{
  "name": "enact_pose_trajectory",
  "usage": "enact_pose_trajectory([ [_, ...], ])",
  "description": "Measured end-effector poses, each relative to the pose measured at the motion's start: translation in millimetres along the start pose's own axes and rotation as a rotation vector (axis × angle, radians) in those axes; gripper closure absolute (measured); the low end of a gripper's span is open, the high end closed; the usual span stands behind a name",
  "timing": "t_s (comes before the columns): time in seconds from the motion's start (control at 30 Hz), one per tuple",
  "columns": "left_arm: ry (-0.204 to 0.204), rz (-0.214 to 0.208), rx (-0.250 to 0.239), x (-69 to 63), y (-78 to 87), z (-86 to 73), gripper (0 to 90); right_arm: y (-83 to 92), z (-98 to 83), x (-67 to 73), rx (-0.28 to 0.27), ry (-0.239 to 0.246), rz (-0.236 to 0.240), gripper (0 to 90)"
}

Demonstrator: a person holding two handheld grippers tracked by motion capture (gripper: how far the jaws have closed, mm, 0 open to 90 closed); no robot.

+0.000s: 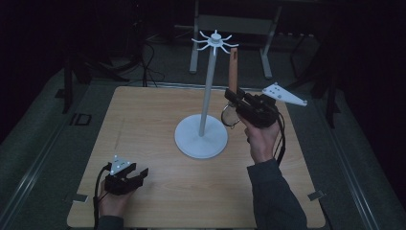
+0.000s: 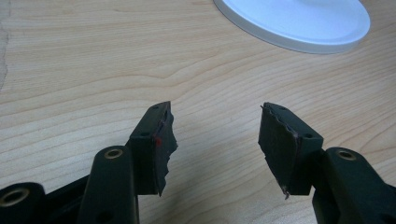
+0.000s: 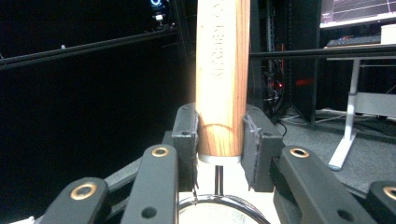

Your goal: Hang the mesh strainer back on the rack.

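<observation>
**Hanging the strainer on the rack**

Holding a small wire strainer (image 1: 231, 115) by its wooden handle (image 3: 222, 84), our right gripper (image 1: 235, 98) is clamped on the handle's lower end, jaws pressed to both sides. Handle points up, mesh ring hangs below the jaws. It sits just right of the white hook stand (image 1: 209, 86), handle top near the hook crown (image 1: 215, 40) but apart from it.

Our left gripper (image 1: 139, 175) rests low on the wooden table (image 1: 143, 124) near the front left, jaws spread, nothing between them.

To do this well, we judge: lift so the handle end clears the hook tips, then bring it in level. Whether the handle has a hanging hole we cannot tell. Keep the grip firm; the handle is smooth.

Room: open air right of and behind the pole. Stand base (image 1: 201, 136) sits mid-table, well clear of edges. Watch the pole; a bump could tip the stand. Left gripper could steady the base.
</observation>
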State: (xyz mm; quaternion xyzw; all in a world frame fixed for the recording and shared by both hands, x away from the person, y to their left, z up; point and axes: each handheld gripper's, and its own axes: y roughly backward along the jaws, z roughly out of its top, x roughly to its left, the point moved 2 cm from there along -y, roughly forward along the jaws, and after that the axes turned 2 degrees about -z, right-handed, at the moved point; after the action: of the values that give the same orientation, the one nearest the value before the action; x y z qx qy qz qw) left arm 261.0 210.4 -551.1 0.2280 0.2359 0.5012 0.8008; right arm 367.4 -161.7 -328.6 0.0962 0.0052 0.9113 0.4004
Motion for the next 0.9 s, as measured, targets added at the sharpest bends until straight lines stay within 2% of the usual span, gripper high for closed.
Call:
enact_pose_trajectory([
  [0.5, -0.004, -0.002, 0.0, -0.3, -0.3, 0.5, 44.8, -12.9, -0.2, -1.8, 0.027, -0.036, 0.034, 69.3],
  [0.9, -0.002, -0.001, 0.0, -0.6, -0.8, 0.4, 44.8, -25.4, -1.3, -2.5, 0.064, -0.036, 0.041, 69.2],
])
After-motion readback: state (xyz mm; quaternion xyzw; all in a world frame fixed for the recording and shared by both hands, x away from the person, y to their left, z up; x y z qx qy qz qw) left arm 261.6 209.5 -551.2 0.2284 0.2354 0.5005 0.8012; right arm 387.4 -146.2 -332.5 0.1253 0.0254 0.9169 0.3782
